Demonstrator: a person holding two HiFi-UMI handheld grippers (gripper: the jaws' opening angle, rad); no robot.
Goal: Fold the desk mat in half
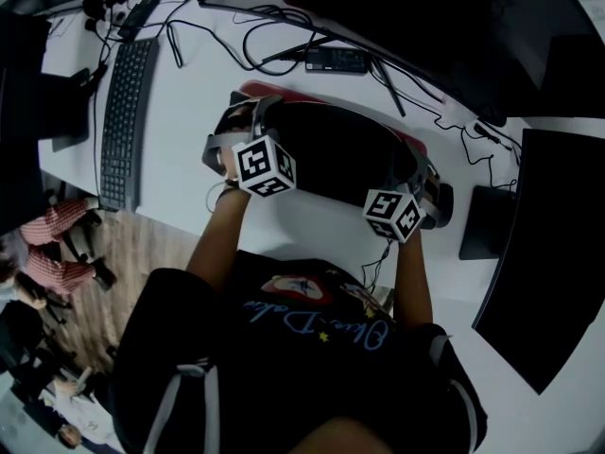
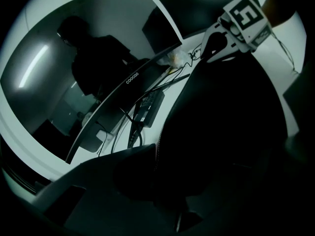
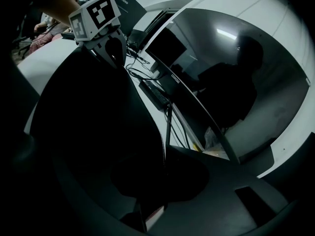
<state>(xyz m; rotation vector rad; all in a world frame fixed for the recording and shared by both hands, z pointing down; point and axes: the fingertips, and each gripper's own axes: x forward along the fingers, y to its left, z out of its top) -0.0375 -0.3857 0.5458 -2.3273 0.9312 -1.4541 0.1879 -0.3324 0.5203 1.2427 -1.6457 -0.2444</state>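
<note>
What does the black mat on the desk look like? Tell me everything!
The desk mat is black, with red showing along its far edge and stitching round the rim. It looks soft and leathery. It lies humped up on the white desk. Its edge runs between the jaws of the left hand-held gripper and the right hand-held gripper, one at each end.

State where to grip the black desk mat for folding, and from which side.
Grip the desk mat at both ends of its near long edge, coming from the near side. It is thin, wide and flexible, so one middle hold would probably let the ends sag.
</note>
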